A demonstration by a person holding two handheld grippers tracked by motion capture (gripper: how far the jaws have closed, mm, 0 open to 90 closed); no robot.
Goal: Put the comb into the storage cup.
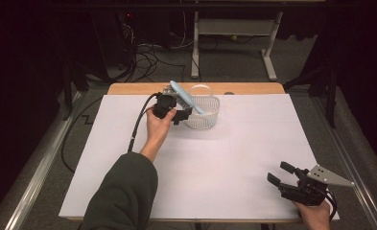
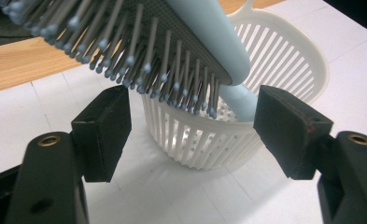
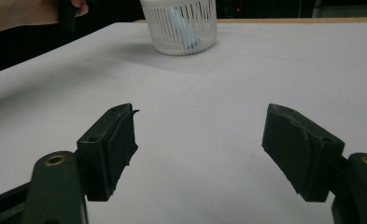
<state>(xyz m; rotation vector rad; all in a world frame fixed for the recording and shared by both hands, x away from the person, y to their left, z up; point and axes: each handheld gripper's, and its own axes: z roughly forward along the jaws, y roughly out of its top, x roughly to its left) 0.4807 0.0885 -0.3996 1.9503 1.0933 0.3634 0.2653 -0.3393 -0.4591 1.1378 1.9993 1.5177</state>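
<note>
White table [image 1: 234, 158]: pale-blue hairbrush [image 1: 186, 97], grey bristles, leaning in white slotted basket [image 1: 210, 115].

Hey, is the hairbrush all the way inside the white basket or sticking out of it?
Sticking out. The hairbrush leans on the basket rim, handle end down inside, bristled head up past the rim. The left gripper is open beside it.

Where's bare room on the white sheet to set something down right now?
Bare patches: the wide middle between the white basket and the right tongs, and the far right side beyond the basket. Crowded: the far left-centre, where the left tongs sit open against the basket with the blue hairbrush leaning out of it.
</note>
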